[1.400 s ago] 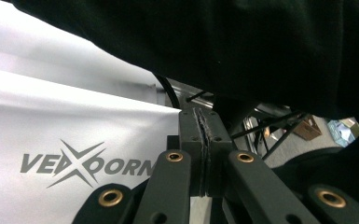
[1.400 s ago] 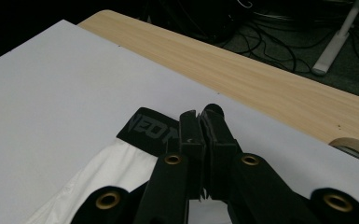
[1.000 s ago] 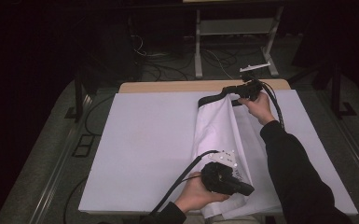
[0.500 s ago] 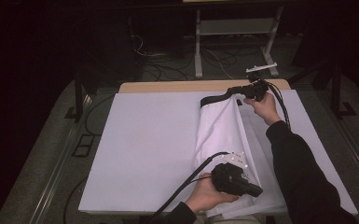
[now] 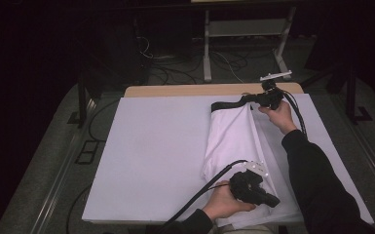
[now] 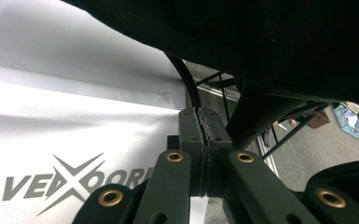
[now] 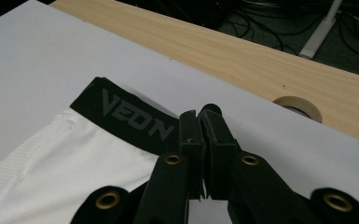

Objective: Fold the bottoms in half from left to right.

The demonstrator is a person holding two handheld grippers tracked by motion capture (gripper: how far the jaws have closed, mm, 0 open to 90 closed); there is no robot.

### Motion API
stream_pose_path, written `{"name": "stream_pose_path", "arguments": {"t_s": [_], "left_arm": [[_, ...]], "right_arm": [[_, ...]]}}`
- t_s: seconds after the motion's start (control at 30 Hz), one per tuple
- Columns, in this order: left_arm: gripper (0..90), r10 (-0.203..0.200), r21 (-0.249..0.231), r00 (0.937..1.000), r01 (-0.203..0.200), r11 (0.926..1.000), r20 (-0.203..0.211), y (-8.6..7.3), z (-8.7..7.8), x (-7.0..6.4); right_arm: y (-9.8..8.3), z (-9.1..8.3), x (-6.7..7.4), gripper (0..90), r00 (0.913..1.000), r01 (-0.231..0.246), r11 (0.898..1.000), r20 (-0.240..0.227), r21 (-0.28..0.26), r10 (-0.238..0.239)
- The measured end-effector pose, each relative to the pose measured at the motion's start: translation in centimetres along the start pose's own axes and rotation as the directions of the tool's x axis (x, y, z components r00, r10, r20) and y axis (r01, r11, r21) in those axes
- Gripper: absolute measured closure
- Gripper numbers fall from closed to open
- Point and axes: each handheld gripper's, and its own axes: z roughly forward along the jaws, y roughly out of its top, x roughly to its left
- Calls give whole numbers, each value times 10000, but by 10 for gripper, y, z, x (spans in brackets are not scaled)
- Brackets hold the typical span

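1. The desk (image 5: 146, 146) is covered by a white sheet, and its left half lies bare. A strip of bare wood shows along the far edge.
2. The white garment (image 5: 234, 141) lies right of centre. Its long axis runs near to far, with its black waistband (image 5: 229, 104) at the far end and its hem at the near edge of the desk.
3. The left hand-held gripper (image 5: 253, 187) sits at the near end of the garment, on its right part, pointing right. In the left gripper view its jaws are pressed together; white printed cloth lies just beside them, so it is probably pinching the garment, though the pinch itself is hidden.
4. The right hand-held gripper (image 5: 268, 97) is at the far end, on the right corner of the waistband. In the right gripper view its jaws are clenched, with a sliver of white cloth at their base.
5. Each end of the garment sits at its own gripper, stretched between them; any fold or drag would likely turn on that near-far line.
6. A roll of tape (image 7: 298, 106) rests on the bare wood beyond.
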Motion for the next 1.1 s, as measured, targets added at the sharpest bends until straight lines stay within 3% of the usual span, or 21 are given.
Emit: {"name": "stream_pose_path", "arguments": {"t_s": [0.43, 0.73, 1.1], "left_arm": [[882, -113, 433, 9998, 105, 9990, 189, 6, 20, 6], [882, -146, 478, 9995, 132, 9988, 279, 14, 33, 7], [881, -465, 432, 9987, 455, 9980, 220, 20, 46, 12]], "right_arm": [[-5, 0, -7, 860, 9995, 42, 9997, 297, 247, -49], [-9, -4, -16, 859, 9994, -105, 9996, 335, 273, 96], [-13, -4, -22, 860, 9996, -116, 9995, 278, 278, 108]]}}
